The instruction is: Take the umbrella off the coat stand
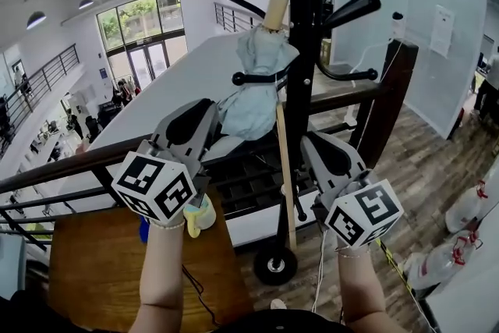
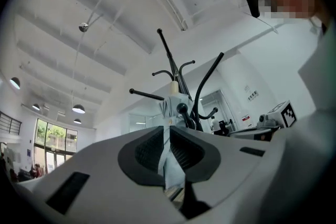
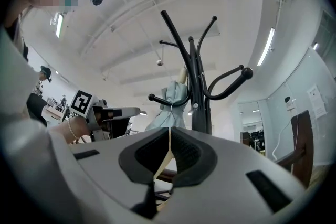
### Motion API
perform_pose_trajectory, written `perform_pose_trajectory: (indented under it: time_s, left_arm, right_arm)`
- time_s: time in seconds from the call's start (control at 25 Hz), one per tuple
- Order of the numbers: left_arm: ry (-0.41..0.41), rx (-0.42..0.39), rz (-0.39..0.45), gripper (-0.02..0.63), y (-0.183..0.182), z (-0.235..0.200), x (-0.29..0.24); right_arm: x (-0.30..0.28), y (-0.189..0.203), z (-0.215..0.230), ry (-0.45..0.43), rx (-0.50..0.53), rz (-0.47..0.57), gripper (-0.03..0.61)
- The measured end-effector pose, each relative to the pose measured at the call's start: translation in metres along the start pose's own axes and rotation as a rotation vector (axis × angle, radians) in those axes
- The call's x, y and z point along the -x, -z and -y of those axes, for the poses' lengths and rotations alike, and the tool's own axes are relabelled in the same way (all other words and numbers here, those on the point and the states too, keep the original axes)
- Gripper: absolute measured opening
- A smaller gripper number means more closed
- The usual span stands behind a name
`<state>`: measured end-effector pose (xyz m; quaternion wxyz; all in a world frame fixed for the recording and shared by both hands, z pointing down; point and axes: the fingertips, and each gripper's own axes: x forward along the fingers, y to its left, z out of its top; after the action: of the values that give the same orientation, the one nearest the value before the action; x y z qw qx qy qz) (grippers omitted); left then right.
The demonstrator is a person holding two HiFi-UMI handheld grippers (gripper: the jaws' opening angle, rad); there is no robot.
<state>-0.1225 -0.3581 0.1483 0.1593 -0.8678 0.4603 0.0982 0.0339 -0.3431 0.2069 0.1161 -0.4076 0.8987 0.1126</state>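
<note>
Left claw (image 2: 167, 132) clamped on umbrella (image 1: 259, 90) cloth, right claw (image 3: 169, 136) pinching its wooden shaft (image 1: 285, 168); umbrella not yet clear of coat stand (image 1: 302, 51), lift-off remains.

matt cloth umbrella (image 1: 257, 86), wooden shaft (image 1: 285, 168), glossy black coat stand (image 1: 301, 51).

The black coat stand (image 1: 300, 51) rises from a round foot (image 1: 274, 265) on the wood-plank floor (image 1: 421, 175). A pale blue folded umbrella (image 1: 257, 82) hangs against its pole, over a knobbed peg (image 1: 261, 78). White bags (image 1: 468, 207) lie on the floor to the stand's right.
</note>
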Motion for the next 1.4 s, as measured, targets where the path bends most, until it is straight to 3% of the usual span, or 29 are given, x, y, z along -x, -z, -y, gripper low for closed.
perform_pose_trajectory:
  time_s: [0.36, 0.92, 1.2, 1.4]
  left_arm:
    - [0.053, -0.026, 0.043, 0.031, -0.042, -0.002, -0.019]
    - [0.092, -0.158, 0.045, 0.035, -0.079, 0.010, -0.060]
    - [0.129, -0.180, 0.035, 0.103, -0.087, 0.011, -0.077]
    - [0.215, -0.143, 0.007, 0.199, -0.094, 0.021, -0.094]
  right_arm:
    - [-0.019, -0.020, 0.004, -0.032, 0.037, 0.025, 0.032]
    - [-0.047, -0.059, 0.002, -0.062, 0.070, 0.101, 0.032]
    - [-0.056, -0.070, -0.003, -0.086, 0.105, 0.117, 0.032]
    - [-0.058, -0.073, -0.006, -0.095, 0.127, 0.116, 0.032]
